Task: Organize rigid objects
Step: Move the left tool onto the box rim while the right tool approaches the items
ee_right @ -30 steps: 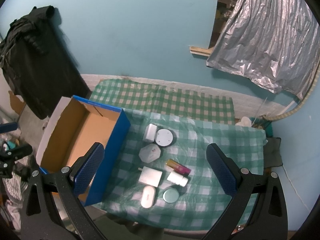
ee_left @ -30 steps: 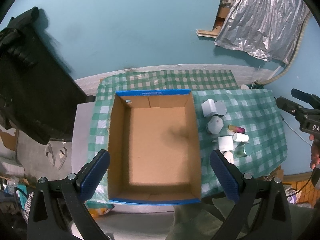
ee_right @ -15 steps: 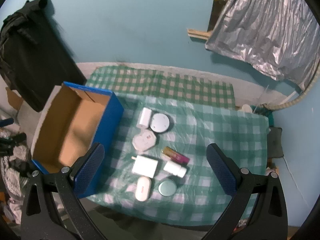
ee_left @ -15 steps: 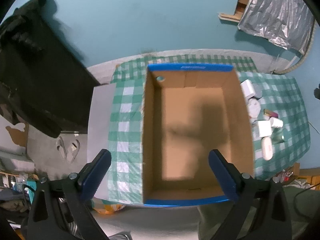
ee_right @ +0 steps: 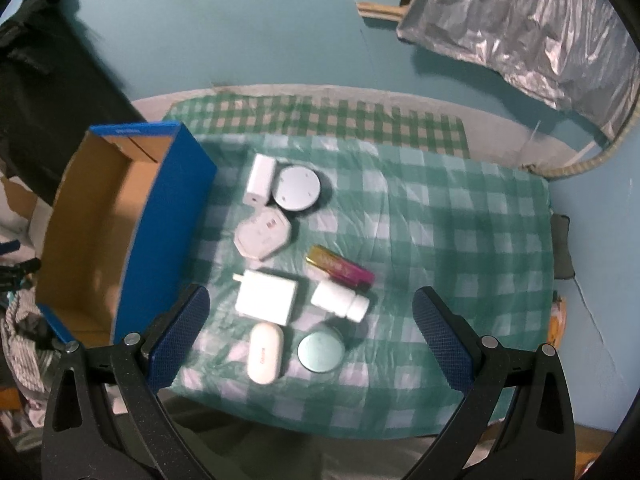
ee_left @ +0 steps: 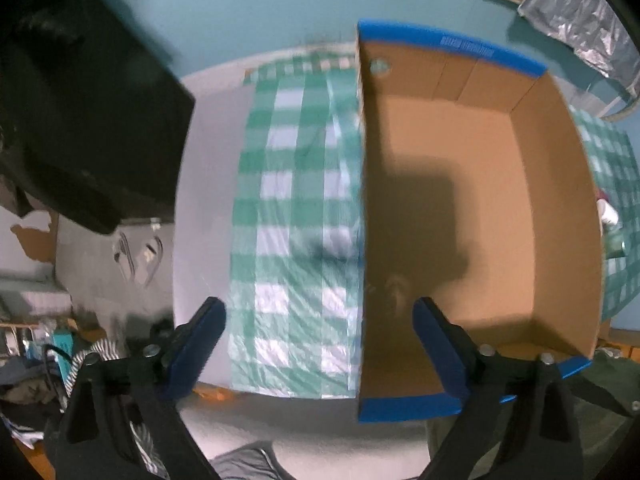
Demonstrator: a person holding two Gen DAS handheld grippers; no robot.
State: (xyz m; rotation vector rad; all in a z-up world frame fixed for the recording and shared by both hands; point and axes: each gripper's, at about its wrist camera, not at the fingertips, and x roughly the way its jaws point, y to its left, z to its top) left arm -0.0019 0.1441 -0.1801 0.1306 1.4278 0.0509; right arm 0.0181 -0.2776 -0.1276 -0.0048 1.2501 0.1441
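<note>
Approach step, nothing packed yet — left gripper [ee_left: 320, 344], jaws just narrowing yet empty, straddles the cardboard box [ee_left: 362, 200] wall, while right gripper [ee_right: 310, 332] gapes over the white charger [ee_right: 266, 297] at twelve o'clock — next, descend and pinch.

Both views steeply downward, sharing box [ee_left: 480, 208]

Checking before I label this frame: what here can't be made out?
- Left wrist view: box wall hides nearly all the small items.
- Right wrist view: near box floor, hidden by its blue side.
- Right wrist view: print on the pink tube, blurred.
- Left wrist view: floor clutter, blurred.
</note>
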